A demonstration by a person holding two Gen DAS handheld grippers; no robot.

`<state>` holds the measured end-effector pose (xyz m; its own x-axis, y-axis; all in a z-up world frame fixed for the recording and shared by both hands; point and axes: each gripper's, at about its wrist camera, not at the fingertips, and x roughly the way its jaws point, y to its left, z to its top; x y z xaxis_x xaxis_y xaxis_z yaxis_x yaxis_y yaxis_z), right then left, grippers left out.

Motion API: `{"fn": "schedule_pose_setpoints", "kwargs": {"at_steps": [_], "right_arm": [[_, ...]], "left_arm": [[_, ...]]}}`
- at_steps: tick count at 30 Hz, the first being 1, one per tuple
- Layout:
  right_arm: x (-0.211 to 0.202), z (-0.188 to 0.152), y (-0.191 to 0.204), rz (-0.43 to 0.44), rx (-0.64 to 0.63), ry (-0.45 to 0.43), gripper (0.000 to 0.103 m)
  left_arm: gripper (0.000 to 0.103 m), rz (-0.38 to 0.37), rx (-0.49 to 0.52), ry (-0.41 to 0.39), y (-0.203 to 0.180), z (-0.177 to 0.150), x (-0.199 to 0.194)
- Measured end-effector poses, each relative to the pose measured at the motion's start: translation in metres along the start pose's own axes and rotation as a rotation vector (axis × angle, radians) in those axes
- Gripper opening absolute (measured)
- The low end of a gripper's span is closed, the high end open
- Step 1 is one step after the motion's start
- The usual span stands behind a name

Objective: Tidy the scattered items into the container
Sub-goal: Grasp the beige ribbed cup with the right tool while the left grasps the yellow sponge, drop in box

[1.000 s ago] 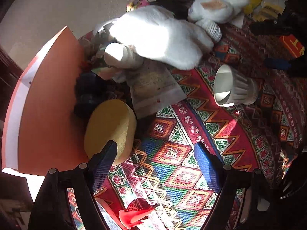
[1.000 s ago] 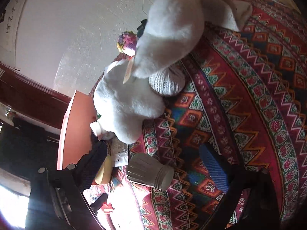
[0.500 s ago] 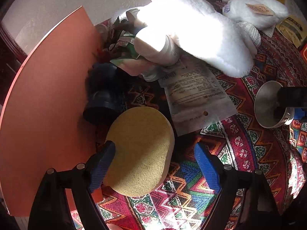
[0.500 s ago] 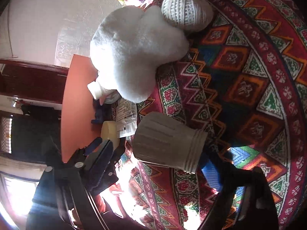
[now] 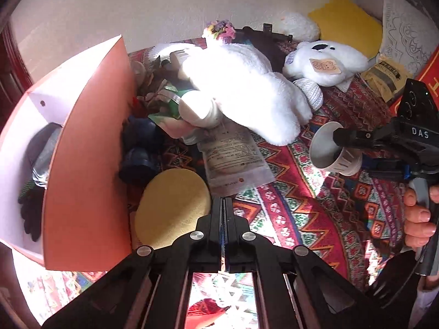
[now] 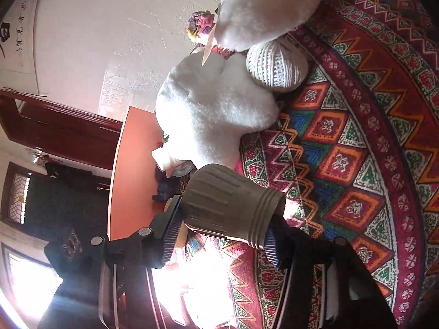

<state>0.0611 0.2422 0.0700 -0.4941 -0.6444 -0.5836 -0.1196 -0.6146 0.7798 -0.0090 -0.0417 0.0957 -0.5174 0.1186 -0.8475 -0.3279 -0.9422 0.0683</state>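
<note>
left gripper (image 5: pixel 222 205) is staying closed with nothing in it, above the rug (image 5: pixel 288 213) | yellow sponge (image 5: pixel 171 205) is lying at 10 o'clock, beside the orange box (image 5: pixel 87 150) | right gripper (image 6: pixel 222 235) is squeezing the ribbed cup (image 6: pixel 230 205) | big white plush toy (image 6: pixel 214 115) is blocking at 12 o'clock

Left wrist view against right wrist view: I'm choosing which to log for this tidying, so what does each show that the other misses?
Only the left wrist view shows inside the orange box, dark gloves lying in it, the shut left gripper and the printed packet. Only the right wrist view shows the dark red door frame and the cup's ribbed outside. Both show the cup held in the right gripper, the white plush toy and the patterned cloth.
</note>
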Motion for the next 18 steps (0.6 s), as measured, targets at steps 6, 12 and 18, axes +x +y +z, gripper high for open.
{"fn": "schedule_pose_setpoints", "kwargs": {"at_steps": [6, 12, 18], "right_arm": [[0.019, -0.007, 0.006, -0.003, 0.003, 0.050, 0.051], [0.026, -0.008, 0.005, -0.001, -0.009, 0.080, 0.051], [0.019, 0.001, -0.007, 0.004, 0.023, 0.055, 0.051]], "left_arm": [[0.083, 0.229, 0.125, 0.048, -0.015, -0.007, 0.050], [0.103, 0.401, 0.024, 0.112, 0.001, -0.008, 0.080], [0.082, 0.074, -0.239, 0.170, 0.043, -0.010, 0.075]]}}
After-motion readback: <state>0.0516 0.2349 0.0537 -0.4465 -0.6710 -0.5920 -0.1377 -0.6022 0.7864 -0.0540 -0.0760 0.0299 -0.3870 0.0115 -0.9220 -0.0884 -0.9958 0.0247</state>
